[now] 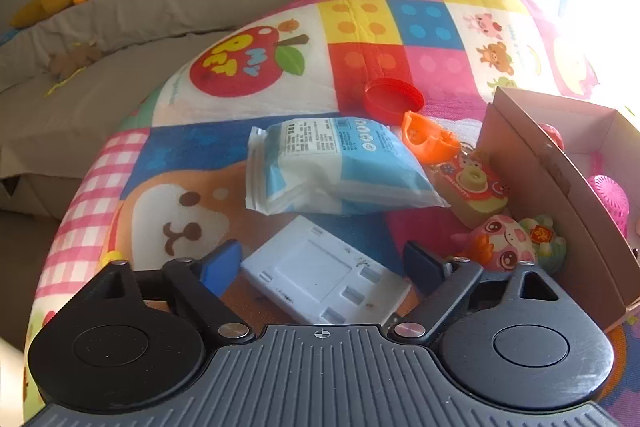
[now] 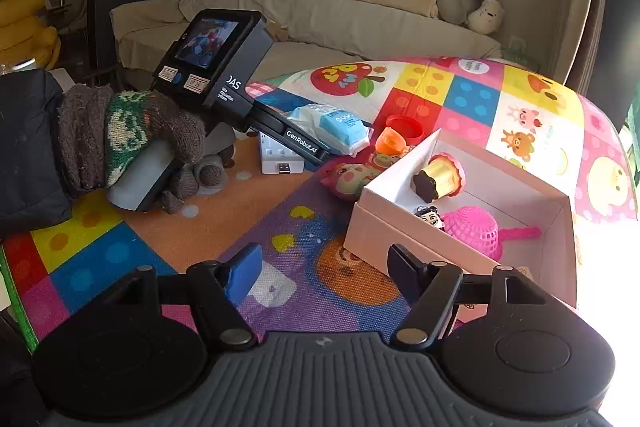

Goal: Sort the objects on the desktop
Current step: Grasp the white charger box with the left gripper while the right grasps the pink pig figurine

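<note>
Patchwork mat (image 2: 120, 251) is lying wide and bare near the right gripper (image 2: 320, 271), whose jaws are spread, holding nothing. Box (image 2: 400, 227) is sitting just beside it. Left gripper (image 1: 322, 261) is straddling the white adapter (image 1: 320, 277), pads not pressing. Wipes pack (image 1: 340, 167) is lying just beyond.

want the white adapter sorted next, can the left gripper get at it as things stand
Probably yes. The white adapter lies flat between the left gripper's open fingers with nothing on top of it; the tissue pack sits just beyond, clear of the pads.
</note>
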The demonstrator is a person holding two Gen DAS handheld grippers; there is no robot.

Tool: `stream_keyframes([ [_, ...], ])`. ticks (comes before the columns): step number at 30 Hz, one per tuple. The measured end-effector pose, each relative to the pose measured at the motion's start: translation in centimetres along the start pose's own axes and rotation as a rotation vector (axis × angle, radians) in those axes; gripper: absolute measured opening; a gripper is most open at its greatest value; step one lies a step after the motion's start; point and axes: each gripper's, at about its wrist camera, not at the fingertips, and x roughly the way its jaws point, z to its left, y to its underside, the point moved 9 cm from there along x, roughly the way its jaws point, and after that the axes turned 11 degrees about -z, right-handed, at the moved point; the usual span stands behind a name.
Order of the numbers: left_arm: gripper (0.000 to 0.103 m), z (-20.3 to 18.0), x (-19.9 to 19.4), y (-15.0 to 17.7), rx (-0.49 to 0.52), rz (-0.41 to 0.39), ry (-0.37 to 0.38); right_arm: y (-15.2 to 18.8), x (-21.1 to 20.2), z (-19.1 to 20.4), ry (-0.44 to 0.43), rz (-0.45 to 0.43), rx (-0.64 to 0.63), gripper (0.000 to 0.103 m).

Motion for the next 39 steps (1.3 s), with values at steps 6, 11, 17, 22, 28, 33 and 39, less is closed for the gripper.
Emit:
stream_keyframes([
  [6, 0.071, -0.5, -3.5, 1.7, 0.011, -0.006, 0.042, -1.6, 0.8, -0.9, 0.025, -0.028, -0.004, 0.07],
  [11, 0.072, -3.3, -9.2, 5.5, 0.05, 0.005, 0.18, -4.7, 4.6, -0.7, 0.049, -0.013, -0.069, 0.049],
  [17, 0.092, -4.1, -13.7, 7.7, 0.021, -0.015, 0.219, -6.8, 13.5, -1.1, 0.074, 0.102, -0.03, 0.048],
  [22, 0.096, -2.8, -15.1, 6.9, 0.001, -0.05, 0.197, -6.0, 18.8, -1.5, 0.088, 0.199, 0.006, 0.041],
  [28, 0.097, -1.8, -14.8, 7.2, 0.007, -0.023, 0.176, -4.4, 15.8, 1.5, -0.042, 0.211, 0.022, 0.04],
  [33, 0.099, -2.5, -15.2, 8.0, 0.036, -0.002, 0.217, -1.2, 9.4, 3.4, -0.178, 0.254, 0.034, 0.04],
  [39, 0.1, -3.5, -14.2, 7.9, 0.06, 0.01, 0.224, 0.5, 4.5, 0.3, -0.072, 0.186, 0.01, 0.041],
])
